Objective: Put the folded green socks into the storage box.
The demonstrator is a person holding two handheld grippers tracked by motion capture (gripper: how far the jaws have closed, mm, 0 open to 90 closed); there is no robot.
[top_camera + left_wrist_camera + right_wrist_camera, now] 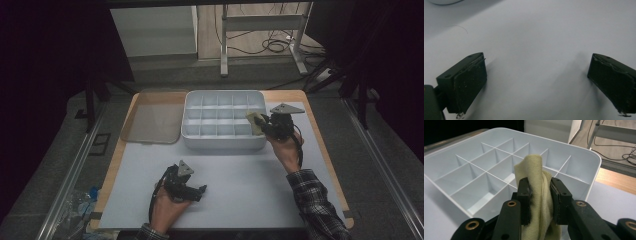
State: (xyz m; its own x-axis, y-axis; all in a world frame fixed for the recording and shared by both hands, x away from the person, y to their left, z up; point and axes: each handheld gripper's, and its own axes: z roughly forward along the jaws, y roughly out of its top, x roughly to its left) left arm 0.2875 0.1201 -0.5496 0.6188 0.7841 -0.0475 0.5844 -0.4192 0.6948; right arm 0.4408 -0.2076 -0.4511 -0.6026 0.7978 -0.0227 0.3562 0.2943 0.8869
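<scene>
Nearest the person, the left gripper rests low over the bare white tabletop, its jaws spread wide with nothing between them and open surface all round. Farther on, the right gripper has its jaws clamped on a pale yellow knitted cloth, bunched upright between the pads, poised at the right end of the white plastic compartment tray, over its near rim. Left of the tray lies a translucent flat lid, reaching the table's left edge.
</scene>
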